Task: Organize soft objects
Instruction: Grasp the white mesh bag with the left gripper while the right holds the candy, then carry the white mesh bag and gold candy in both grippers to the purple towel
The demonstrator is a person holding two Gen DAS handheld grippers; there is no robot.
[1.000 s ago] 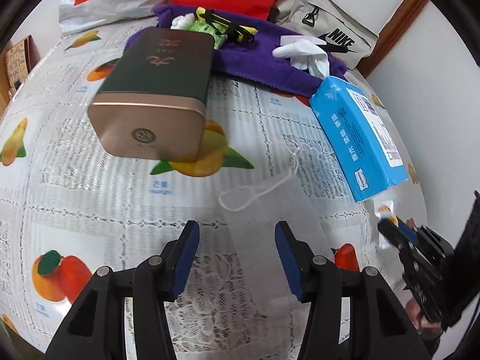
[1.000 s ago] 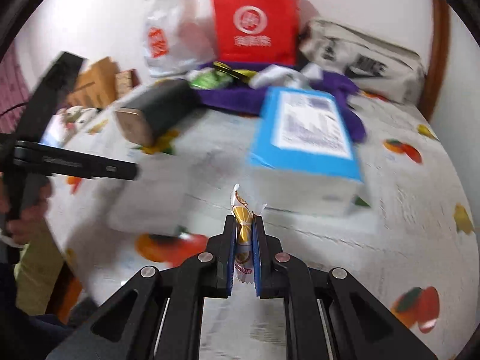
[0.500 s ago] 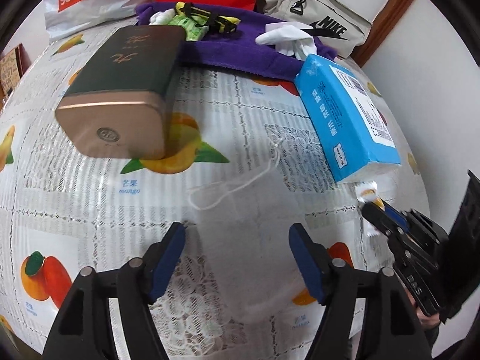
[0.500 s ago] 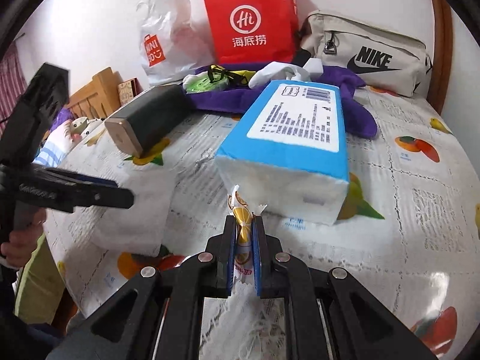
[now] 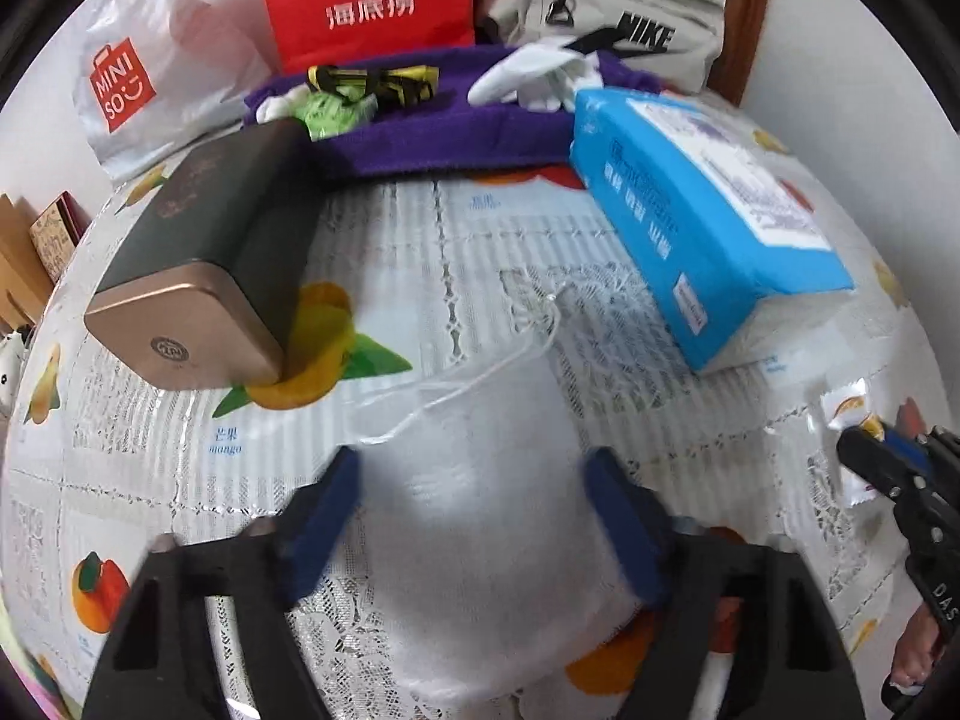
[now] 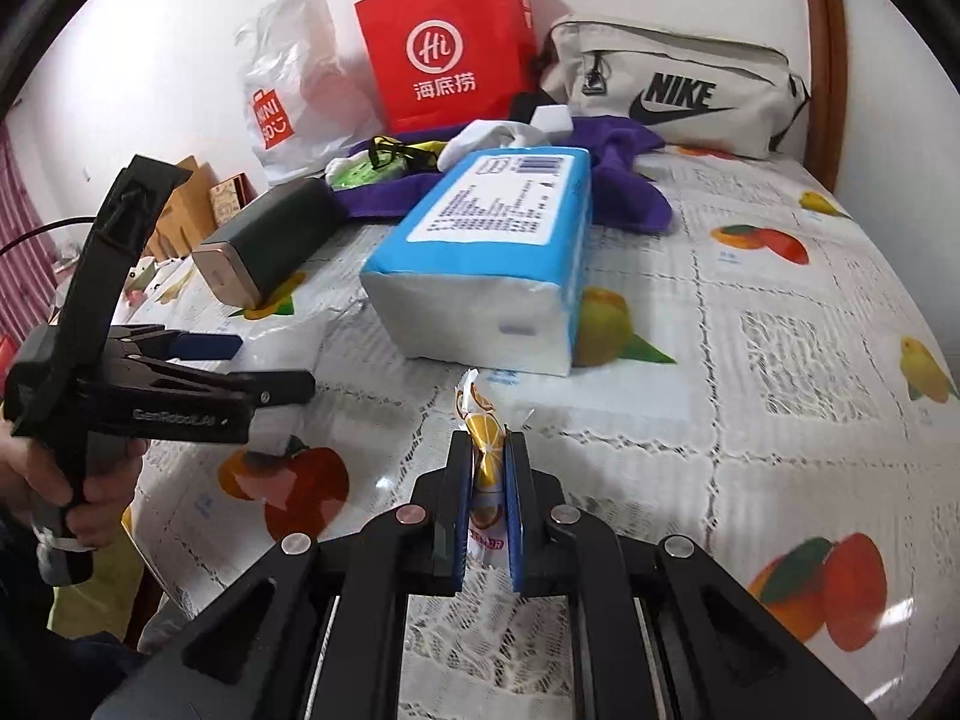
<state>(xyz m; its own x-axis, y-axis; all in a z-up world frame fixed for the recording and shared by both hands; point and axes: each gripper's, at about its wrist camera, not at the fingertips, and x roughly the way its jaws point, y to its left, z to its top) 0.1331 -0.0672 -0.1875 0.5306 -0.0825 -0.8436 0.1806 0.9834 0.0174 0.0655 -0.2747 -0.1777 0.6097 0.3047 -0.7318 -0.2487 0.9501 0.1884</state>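
A white drawstring pouch (image 5: 480,516) lies flat on the fruit-print tablecloth, its cord (image 5: 480,372) trailing away from me. My left gripper (image 5: 474,516) is open, low over the pouch, with a blue pad on either side of it; it also shows in the right wrist view (image 6: 204,348). My right gripper (image 6: 486,492) is shut on a small snack packet (image 6: 483,450) with an orange-slice print, held above the table. In the left wrist view the right gripper (image 5: 882,450) and packet (image 5: 846,408) are at the far right.
A blue tissue pack (image 5: 696,240) lies to the right of the pouch, a dark tin with a gold lid (image 5: 204,276) to the left. A purple cloth (image 5: 432,132) with glasses and white socks, a red bag (image 6: 444,48), a Miniso bag (image 5: 138,78) and a Nike pouch (image 6: 678,90) stand behind.
My left gripper has opened wider and come down and forward over the white pouch. My right gripper has kept its hold on the packet and hardly moved.
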